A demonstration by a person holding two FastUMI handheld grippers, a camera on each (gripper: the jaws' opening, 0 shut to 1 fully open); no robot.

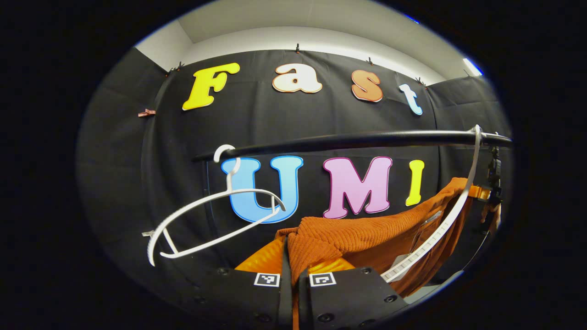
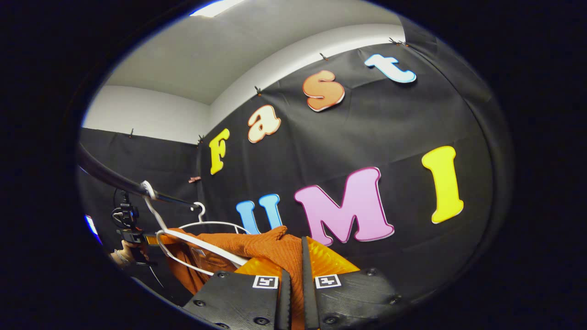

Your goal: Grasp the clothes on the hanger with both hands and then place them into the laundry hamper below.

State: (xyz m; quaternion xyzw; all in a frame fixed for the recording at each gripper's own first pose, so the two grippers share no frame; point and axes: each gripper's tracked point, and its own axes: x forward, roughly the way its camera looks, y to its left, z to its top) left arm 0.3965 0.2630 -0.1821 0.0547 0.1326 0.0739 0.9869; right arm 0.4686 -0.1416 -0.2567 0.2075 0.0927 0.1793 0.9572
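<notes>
A rust-orange knitted garment (image 1: pixel 367 233) hangs over a white hanger (image 1: pixel 454 215) on the black rail (image 1: pixel 348 137). In the left gripper view my left gripper (image 1: pixel 293 256) is shut on a fold of its fabric, which bunches up between both fingers. Farther right, by the hanger's hook, is the right gripper (image 1: pixel 493 183). In the right gripper view my right gripper (image 2: pixel 296 256) is shut on the other end of the garment (image 2: pixel 270 247). The white hanger (image 2: pixel 202 245) runs off to the left under the rail (image 2: pixel 119 181). The left gripper (image 2: pixel 126 220) and the hand (image 2: pixel 121 256) holding it are beyond it.
An empty white hanger (image 1: pixel 215 220) hangs tilted on the rail to the left of the garment, also seen as the empty hanger (image 2: pixel 206 224) behind the clothed one. The black cloth wall stands close behind the rail.
</notes>
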